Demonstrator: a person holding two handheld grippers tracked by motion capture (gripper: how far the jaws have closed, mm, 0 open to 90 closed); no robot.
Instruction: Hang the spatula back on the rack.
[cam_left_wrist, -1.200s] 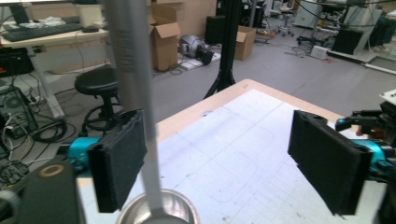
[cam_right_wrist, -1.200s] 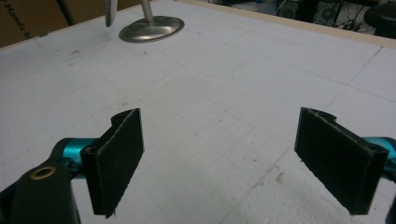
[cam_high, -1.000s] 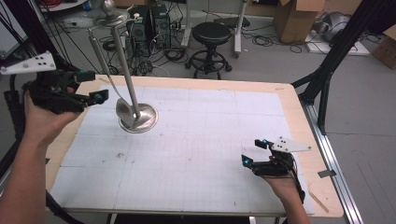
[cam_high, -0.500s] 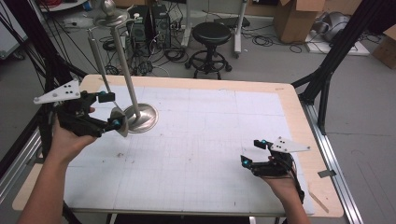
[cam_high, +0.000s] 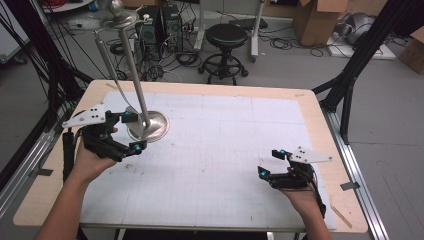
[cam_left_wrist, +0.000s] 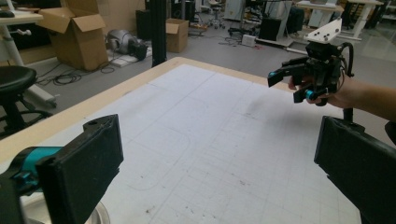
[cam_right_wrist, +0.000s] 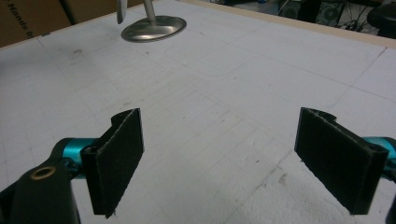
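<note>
A metal stand rests its round base (cam_high: 155, 127) on the white gridded mat (cam_high: 225, 150) at the left, and its tall pole (cam_high: 132, 60) leans up and away. A thin grey strip (cam_high: 107, 65) hangs beside the pole. My left gripper (cam_high: 134, 132) sits low at the base's left edge. Its jaws have just been opening and stand wide, with nothing between the pads (cam_left_wrist: 93, 158). The base's rim (cam_left_wrist: 95, 219) lies under one jaw. My right gripper (cam_high: 269, 162) rests open at the mat's lower right and faces the base (cam_right_wrist: 154, 29) across bare mat. The left gripper view has the right gripper (cam_left_wrist: 285, 87) far off.
The table's wooden border (cam_high: 310, 107) frames the mat. Beyond the far edge stand a black stool (cam_high: 227, 37), computer towers (cam_high: 155, 25) with cables, and cardboard boxes (cam_high: 315, 20). Black frame legs (cam_high: 350, 75) rise at the right corner.
My left hand has come down and rightward from the table's left edge to the stand's base, and its jaws have spread. The right hand has kept still.
</note>
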